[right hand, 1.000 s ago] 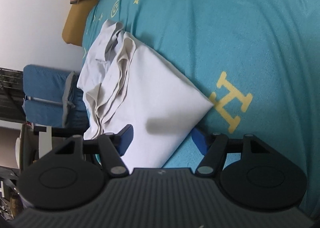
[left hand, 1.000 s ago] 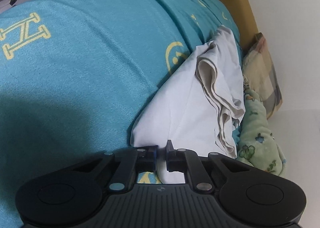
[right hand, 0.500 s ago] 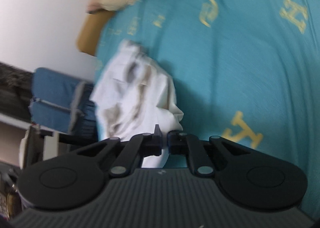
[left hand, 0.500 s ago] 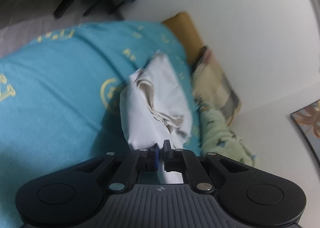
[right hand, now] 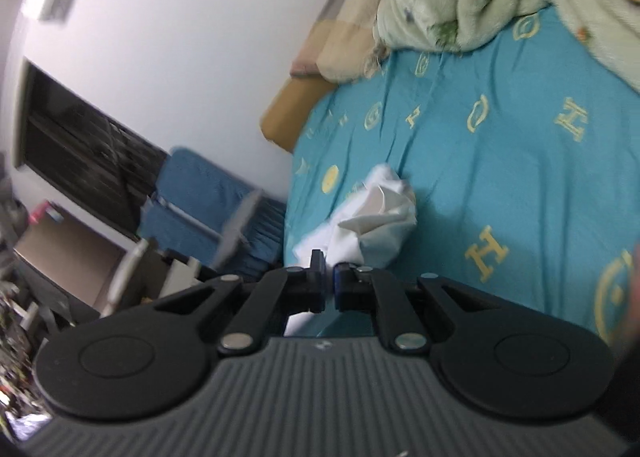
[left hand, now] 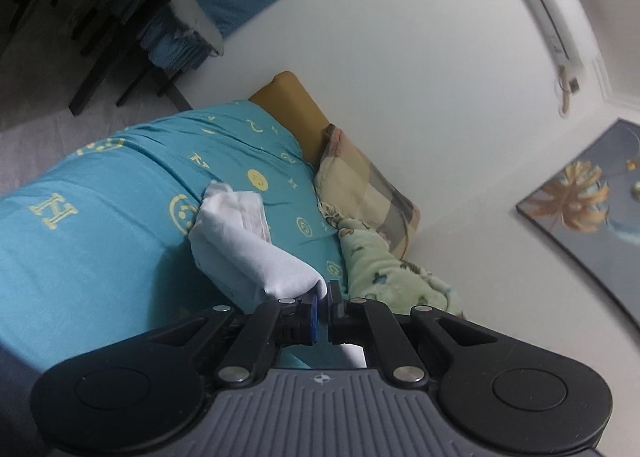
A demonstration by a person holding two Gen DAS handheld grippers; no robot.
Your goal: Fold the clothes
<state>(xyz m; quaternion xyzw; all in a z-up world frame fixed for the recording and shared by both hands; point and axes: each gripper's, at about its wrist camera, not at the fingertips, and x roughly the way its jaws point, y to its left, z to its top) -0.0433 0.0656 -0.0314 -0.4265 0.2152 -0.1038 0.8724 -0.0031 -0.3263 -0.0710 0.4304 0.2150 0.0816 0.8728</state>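
Both fingers [left hand: 316, 313] [right hand: 318, 275] clamp the white garment [left hand: 248, 253] [right hand: 376, 221], hanging ahead over the bed [left hand: 100, 241].

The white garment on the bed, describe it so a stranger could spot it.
Find the bed with the teal sheet printed in yellow. The white garment lies bunched on it, near the checked pillow and green blanket. It alone is plain white.

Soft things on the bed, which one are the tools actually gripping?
The plain white garment, pinched by the left tool and the right tool. The green printed blanket and checked pillow lie untouched by the wall.
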